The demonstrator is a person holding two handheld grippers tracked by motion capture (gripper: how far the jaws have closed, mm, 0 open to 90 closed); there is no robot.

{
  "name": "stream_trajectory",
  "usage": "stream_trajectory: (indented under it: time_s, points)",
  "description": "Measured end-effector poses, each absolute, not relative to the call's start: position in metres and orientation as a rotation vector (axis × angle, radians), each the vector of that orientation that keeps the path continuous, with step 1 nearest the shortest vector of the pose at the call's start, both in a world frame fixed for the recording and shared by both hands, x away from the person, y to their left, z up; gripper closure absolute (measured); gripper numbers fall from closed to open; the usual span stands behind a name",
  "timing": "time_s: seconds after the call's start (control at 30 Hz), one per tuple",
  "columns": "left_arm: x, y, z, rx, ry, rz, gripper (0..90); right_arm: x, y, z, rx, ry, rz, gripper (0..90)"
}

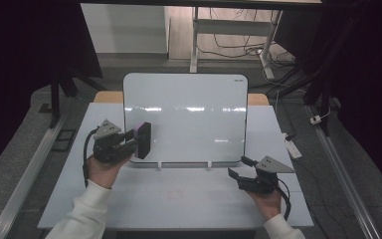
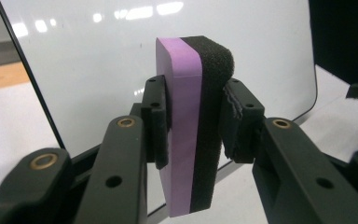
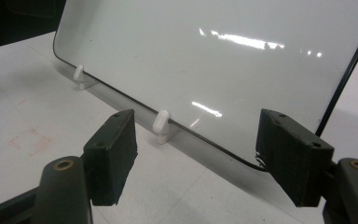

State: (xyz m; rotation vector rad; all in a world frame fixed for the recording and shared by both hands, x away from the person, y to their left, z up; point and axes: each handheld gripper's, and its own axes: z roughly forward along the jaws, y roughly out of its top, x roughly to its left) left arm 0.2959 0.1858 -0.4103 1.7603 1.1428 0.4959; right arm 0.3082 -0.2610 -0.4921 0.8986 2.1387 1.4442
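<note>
We are gripping a whiteboard eraser in our left hand-held gripper, the jaws pressing on its purple back on one side and its black foam face on the other, the eraser standing upright at the lower left corner of the whiteboard. The whiteboard is leaning back on two small white clips on the white tabletop. We are holding our right hand-held gripper just off the board's lower right corner, jaws roughly half open with nothing between them. A faint red mark is showing on the tabletop in front of the board.
</note>
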Motion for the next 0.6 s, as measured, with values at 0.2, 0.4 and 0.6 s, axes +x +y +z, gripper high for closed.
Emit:
stream_trajectory:
  time_s: [0.2, 0.4, 0.6]
  points:
    - [0.302, 0.186, -0.418, 1.795, 1.202, 0.506, 64.7, 0.307, -0.263, -0.492, 0.899, 2.136, 1.447, 28.4]
    - [0.31, 0.187, -0.427, 1.834, 1.282, 0.518, 64.6, 0.307, -0.264, -0.492, 0.9, 2.132, 1.444, 28.4]
    - [0.319, 0.193, -0.442, 1.849, 1.355, 0.468, 64.7, 0.307, -0.263, -0.492, 0.887, 2.133, 1.431, 28.4]
